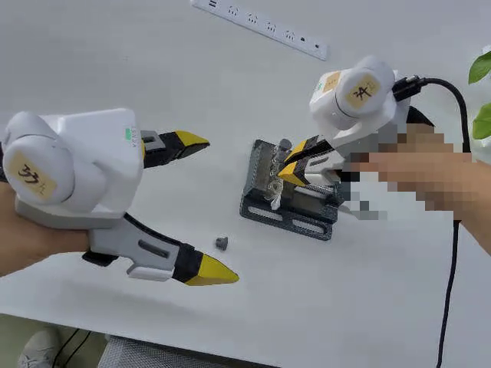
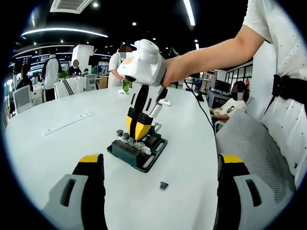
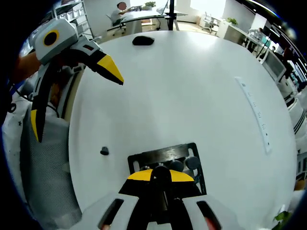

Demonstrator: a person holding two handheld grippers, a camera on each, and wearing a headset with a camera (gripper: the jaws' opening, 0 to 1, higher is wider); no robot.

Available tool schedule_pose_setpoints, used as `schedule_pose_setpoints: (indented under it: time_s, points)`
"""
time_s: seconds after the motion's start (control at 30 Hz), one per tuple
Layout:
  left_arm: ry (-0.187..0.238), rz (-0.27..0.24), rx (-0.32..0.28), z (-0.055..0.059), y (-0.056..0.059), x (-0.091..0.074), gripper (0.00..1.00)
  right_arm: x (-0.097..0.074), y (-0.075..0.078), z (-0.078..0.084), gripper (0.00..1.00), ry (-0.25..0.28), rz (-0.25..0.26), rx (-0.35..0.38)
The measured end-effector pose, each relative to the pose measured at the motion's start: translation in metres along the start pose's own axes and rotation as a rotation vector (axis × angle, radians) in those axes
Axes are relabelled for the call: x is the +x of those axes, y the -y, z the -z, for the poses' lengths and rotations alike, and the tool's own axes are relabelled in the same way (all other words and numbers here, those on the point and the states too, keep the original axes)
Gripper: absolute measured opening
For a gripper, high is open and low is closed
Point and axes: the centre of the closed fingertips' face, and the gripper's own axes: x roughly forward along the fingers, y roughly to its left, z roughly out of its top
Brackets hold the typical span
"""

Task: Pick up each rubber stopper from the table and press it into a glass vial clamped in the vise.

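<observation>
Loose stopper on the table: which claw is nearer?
Left. The left claw, open, is just beside the loose stopper; the right claw is farther off, over the vise.

Shows a white power strip [image 1: 265,27] lying flat near the far side of the table [image 1: 322,291], sockets up. Shows a black cable [image 1: 451,276] running down the right of the tabletop toward its near edge. Catches green leaves [image 1: 481,67] at the right border. Reveals, below the near edge, a grey mesh chair [image 1: 138,354] and a light shoe [image 1: 34,349]. Finds, in the right gripper view, a dark flat object [image 3: 142,40] at the table's far end, well apart from the strip. Takes in, in the left gripper view, bright ceiling light strips [image 2: 189,12] and people [image 2: 51,69] beyond the table.
</observation>
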Motion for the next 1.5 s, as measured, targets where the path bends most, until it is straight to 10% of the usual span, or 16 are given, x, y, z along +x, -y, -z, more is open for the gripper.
schedule_pose_setpoints:
  time_s: [0.73,1.3,1.5]
  points:
    - [0.001,0.011,-0.014,0.0005,0.003,0.0048,0.97,0.0023,0.0014,-0.0017,0.07,-0.01,-0.006,-0.007]
    - [0.001,0.012,-0.029,0.0039,0.0047,0.0045,0.96,0.0051,-0.0001,-0.0025,0.05,-0.155,0.043,-0.132]
    - [0.002,0.01,-0.032,0.0032,0.0043,0.0059,0.96,0.0052,0.0029,-0.0013,0.05,-0.133,0.024,-0.086]
